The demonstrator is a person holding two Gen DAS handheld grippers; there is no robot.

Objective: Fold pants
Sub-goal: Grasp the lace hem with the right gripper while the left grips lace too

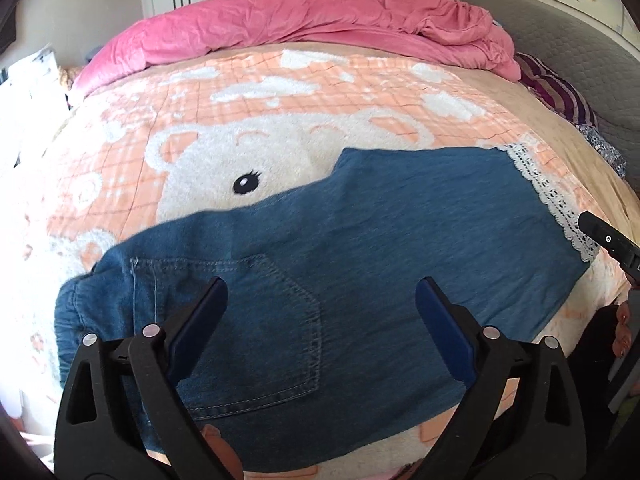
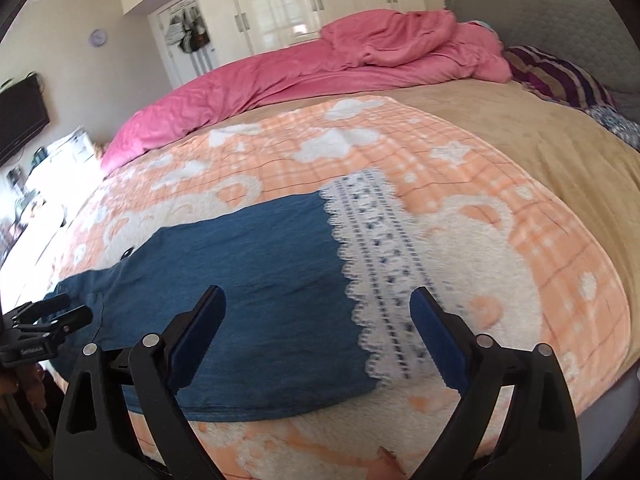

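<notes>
The blue denim pants (image 1: pixel 360 248) with white lace hem (image 2: pixel 380 272) lie flat on the peach bear blanket (image 1: pixel 200 120). The left gripper (image 1: pixel 320 300) and right gripper (image 2: pixel 318 308) are both wide open, holding nothing.

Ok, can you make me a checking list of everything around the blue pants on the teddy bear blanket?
Surface: fluffy peach-and-white bear-pattern blanket spread over the bed.
Job's things: blue denim pants with a white lace hem lying flat, already doubled leg on leg; back pocket facing up, lace hem at the right end.
Clutter: crumpled pink quilt along the far edge; purple striped pillow by the grey headboard.
Grippers: left gripper open above the pocket; right gripper open above the hem.
Cables: nothing seen.
Surroundings: white wardrobe doors, dark wall screen.
</notes>
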